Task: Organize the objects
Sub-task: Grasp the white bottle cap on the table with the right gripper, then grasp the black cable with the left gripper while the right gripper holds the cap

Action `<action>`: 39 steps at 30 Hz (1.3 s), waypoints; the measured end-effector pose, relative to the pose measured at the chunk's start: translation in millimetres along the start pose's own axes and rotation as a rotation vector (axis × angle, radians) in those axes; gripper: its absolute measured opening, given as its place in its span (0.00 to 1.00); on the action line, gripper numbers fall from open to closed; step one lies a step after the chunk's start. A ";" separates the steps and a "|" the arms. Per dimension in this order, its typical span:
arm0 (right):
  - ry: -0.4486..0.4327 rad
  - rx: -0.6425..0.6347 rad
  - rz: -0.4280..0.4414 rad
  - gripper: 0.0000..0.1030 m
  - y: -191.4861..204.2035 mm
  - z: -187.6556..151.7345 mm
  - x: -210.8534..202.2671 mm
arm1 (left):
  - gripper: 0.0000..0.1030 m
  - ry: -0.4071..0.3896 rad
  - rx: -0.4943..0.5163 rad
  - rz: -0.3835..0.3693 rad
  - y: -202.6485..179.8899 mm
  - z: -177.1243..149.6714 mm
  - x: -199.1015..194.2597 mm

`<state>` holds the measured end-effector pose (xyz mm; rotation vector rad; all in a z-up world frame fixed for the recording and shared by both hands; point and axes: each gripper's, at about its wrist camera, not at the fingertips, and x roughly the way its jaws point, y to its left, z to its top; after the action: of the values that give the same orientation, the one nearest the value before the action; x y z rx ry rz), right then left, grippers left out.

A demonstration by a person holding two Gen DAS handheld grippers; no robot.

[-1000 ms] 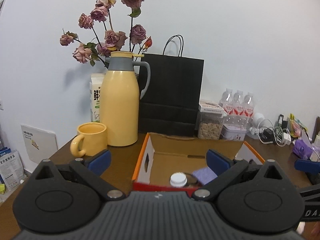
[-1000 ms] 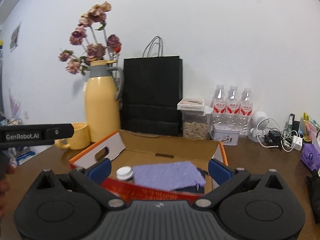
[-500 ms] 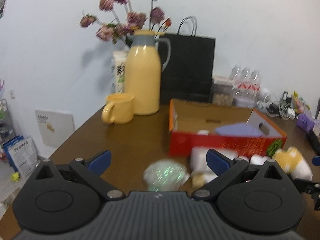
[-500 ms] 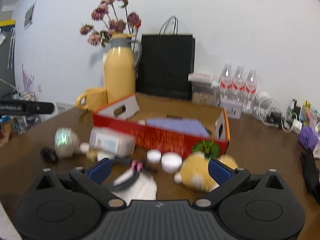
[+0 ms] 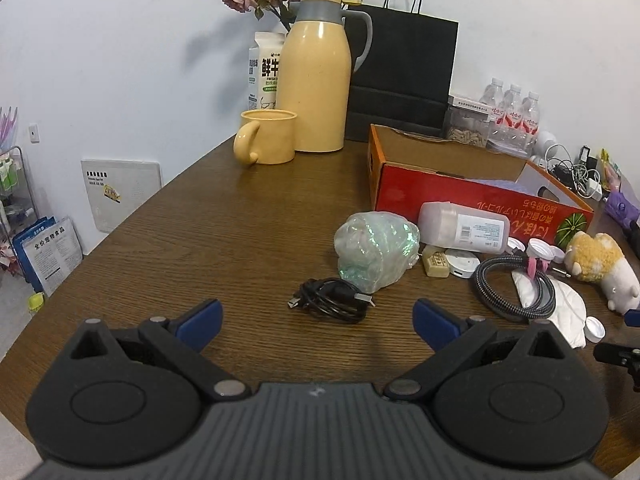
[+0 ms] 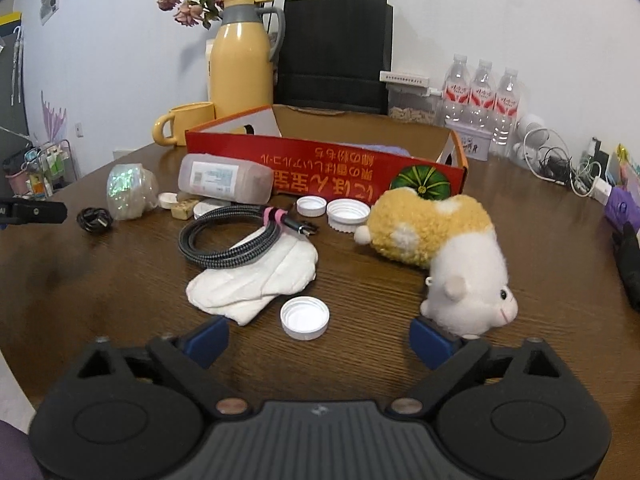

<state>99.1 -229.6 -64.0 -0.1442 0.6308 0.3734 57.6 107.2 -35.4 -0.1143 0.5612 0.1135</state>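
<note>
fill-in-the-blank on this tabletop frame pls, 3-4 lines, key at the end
1. The braided cable lies partly on top of the white ____.
2. The plush toy lies in front of the red ____.
3. The clear bottle is lying on its ____.
4. The mug beside the thermos is ____ in colour.

Missing words: cloth; box; side; yellow

Pale wall behind, dark wood-grain tabletop, white panel leaning low on left wall, wire rack far left, grey floor, soft even light
</note>
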 end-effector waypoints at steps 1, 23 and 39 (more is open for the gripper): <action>0.002 -0.001 -0.002 0.87 0.2 0.2 2.0 | 1.00 0.000 0.001 0.000 -0.4 -0.1 0.0; -0.044 0.017 0.038 0.26 1.5 2.4 10.7 | 1.00 0.022 -0.006 0.004 -1.3 -2.1 11.0; -0.100 0.017 0.038 0.26 2.4 13.8 6.1 | 1.00 0.078 0.067 0.029 -15.1 8.9 62.9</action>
<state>110.3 -222.3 -56.6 -0.0963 0.5387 0.4096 117.3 98.2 -60.5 -0.0458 0.6445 0.1189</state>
